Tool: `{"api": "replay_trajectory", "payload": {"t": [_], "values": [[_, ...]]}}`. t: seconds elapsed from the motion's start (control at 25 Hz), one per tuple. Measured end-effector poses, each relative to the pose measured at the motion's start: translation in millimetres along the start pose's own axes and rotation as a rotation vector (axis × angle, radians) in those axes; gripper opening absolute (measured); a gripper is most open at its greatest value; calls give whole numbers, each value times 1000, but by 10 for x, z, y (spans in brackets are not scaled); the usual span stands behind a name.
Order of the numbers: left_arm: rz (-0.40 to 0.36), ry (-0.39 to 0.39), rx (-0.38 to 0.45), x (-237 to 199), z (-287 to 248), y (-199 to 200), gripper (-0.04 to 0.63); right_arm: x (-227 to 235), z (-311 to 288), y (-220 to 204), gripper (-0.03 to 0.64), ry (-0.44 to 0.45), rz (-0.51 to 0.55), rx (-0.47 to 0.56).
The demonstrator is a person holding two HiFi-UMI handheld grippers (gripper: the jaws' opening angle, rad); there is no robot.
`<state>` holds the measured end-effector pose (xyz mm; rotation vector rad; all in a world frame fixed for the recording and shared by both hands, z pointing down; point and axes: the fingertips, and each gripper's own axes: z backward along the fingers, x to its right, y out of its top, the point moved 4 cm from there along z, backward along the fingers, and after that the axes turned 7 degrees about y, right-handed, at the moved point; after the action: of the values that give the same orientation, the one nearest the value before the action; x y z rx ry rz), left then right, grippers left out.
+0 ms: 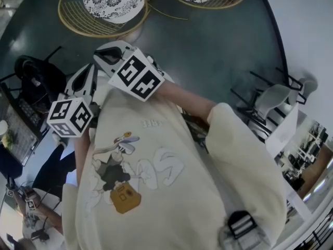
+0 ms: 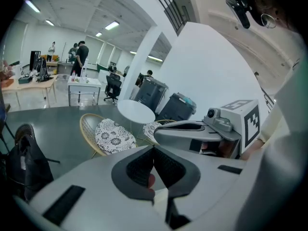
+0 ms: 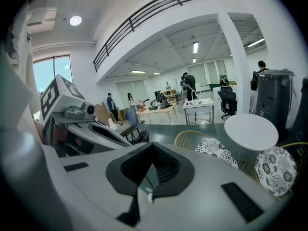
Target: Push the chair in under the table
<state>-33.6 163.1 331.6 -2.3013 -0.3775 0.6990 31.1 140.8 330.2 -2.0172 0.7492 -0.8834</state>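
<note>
Left claw (image 2: 154, 149), right claw (image 3: 153, 148), cushioned chair (image 2: 113, 134), table (image 2: 135, 111)

A cream sweatshirt (image 1: 171, 191) with a cartoon print (image 1: 117, 178) fills the lower centre of the head view. At the left edge, a black bag (image 1: 32, 77) sits on the dark teal floor (image 1: 208, 46).

In the upper left of the left gripper view, several people (image 2: 81, 57) stand beside a wooden desk (image 2: 29, 83) and a white metal trolley (image 2: 84, 88). A black swivel office chair (image 2: 113, 86) is just right of them. Two grey boxy machines (image 2: 150, 91) stand at centre, beside a white pillar (image 2: 142, 66). Strip lights (image 2: 111, 26) glow on the ceiling, and a black railing (image 2: 166, 4) crosses the top.
</note>
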Motion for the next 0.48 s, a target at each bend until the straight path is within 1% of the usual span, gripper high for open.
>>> {"api": "replay_trajectory", "payload": {"t": [0.2, 0.48], "values": [[8, 24, 18, -13, 67, -8, 9, -45, 3, 26, 9, 24, 1, 19], [22, 36, 19, -79, 146, -19, 9, -96, -59, 35, 9, 25, -5, 24]]}}
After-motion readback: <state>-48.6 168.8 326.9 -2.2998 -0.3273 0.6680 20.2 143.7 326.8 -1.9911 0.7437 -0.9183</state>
